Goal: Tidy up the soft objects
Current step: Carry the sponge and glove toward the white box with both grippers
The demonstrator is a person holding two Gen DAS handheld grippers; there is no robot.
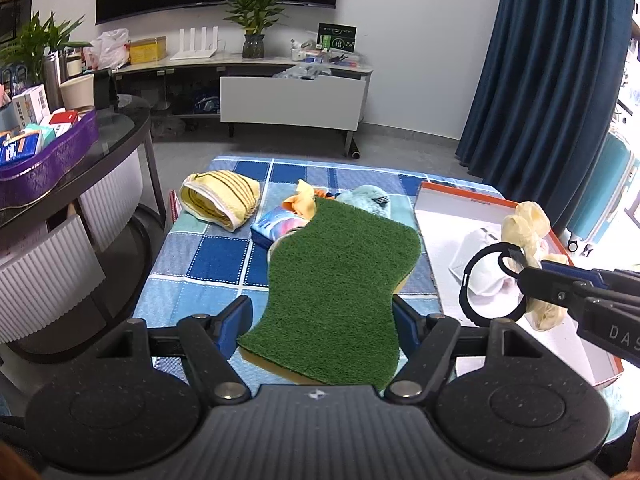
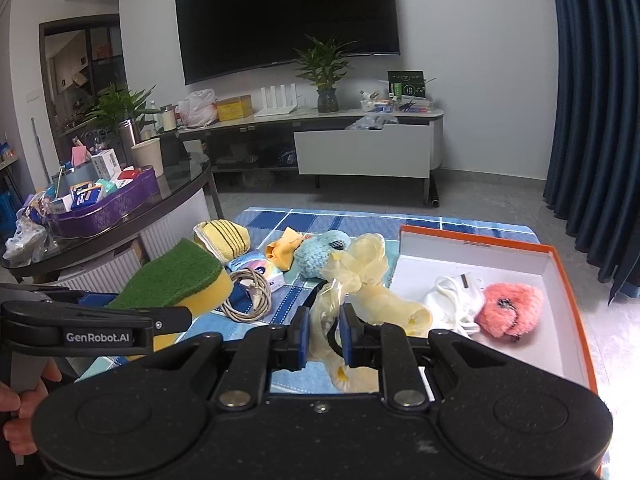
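one sponge (image 1: pixel 336 280); two fluffy toys (image 2: pixel 508 314)

Sponge (image 1: pixel 336 280) blocks my left wrist view: blue plush (image 1: pixel 370 200), orange cloth (image 1: pixel 302 200) and tissue pack (image 1: pixel 276 226) only peek out past its far edge. Left tongs' (image 1: pixel 322 320) pads mostly hidden behind sponge. In right wrist view, yellow gloves (image 2: pixel 360 280) drape over right tongs (image 2: pixel 324 336); dark ring between pads barely visible. Person's hand (image 2: pixel 20 404) cut by left edge. Print on far black box (image 2: pixel 406 82) too small to read.
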